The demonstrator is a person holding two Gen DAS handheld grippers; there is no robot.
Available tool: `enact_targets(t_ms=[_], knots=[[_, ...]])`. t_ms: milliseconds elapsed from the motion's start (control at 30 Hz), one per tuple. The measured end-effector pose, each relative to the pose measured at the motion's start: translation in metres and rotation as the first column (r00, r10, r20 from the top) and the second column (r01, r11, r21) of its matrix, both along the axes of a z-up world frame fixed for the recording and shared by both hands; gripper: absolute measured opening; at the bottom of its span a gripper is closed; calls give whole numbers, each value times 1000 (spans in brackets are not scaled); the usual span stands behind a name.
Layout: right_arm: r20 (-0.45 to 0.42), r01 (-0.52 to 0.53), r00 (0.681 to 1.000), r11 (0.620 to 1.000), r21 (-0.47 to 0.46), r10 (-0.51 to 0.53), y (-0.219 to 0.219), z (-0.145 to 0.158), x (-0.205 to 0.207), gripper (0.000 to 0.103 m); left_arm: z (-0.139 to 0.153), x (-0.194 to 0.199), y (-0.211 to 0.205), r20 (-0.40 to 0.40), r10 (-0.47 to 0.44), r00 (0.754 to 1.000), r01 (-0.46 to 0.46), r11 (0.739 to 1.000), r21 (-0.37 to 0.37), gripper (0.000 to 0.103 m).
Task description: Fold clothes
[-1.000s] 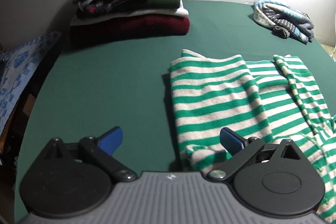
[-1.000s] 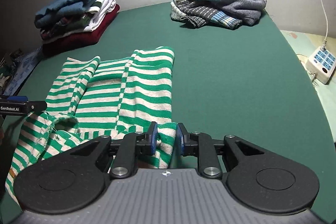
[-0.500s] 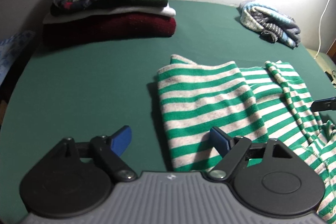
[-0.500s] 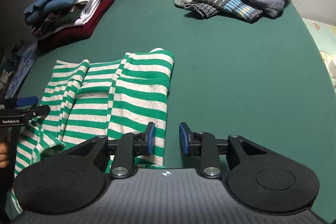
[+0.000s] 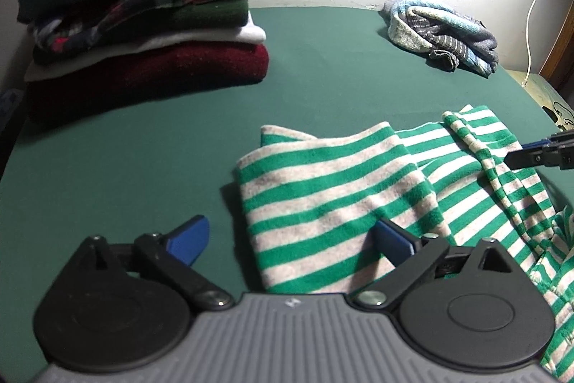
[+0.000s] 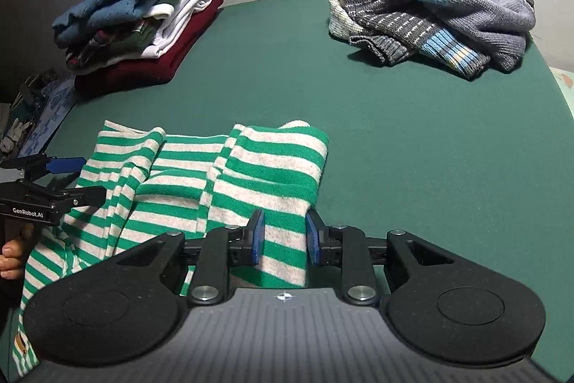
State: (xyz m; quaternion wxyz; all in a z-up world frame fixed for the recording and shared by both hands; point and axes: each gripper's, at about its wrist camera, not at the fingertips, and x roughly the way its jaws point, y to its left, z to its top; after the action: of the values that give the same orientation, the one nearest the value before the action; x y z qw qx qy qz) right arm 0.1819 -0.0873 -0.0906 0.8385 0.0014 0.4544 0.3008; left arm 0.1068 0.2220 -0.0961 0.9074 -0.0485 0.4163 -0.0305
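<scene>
The striped top [image 6: 222, 182] lies partly folded on the green table [image 6: 412, 167]. The left hand-held gripper [image 5: 290, 241] hangs wide apart over its left edge; the right hand-held gripper [image 6: 283, 237], parted, straddles its right edge. Bare table lies between it, the stack [image 5: 143, 13] and the sweater [image 6: 430, 13].

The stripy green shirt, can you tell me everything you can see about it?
The stripy green shirt is a soft knit with green and pale grey-white bands. It lies on the green table, both sides folded inward, its near end rumpled. Both grippers are open: the right gripper straddles its right edge, the left gripper its left edge.
</scene>
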Motion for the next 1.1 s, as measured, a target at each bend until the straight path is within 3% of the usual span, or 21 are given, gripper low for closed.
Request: enact_targets(t_ms=[400,567,767,1100], knots=[[-68,7,998,993,117,1,0,-5,35,27,3,19,18,15,-41,999,43,988,-148,93],[-100,-54,993,992,113,65,6,-4,55,27,7,28,23,-4,-70,998,68,982,-177,79],[-89,-87,991,990,114,98,8,-4,61,27,7,37,21,-20,-107,994,102,982,-156,81],[-76,-140,986,985,102,148,10,-4,66,23,6,39,32,-18,-99,995,91,961,-262,83]])
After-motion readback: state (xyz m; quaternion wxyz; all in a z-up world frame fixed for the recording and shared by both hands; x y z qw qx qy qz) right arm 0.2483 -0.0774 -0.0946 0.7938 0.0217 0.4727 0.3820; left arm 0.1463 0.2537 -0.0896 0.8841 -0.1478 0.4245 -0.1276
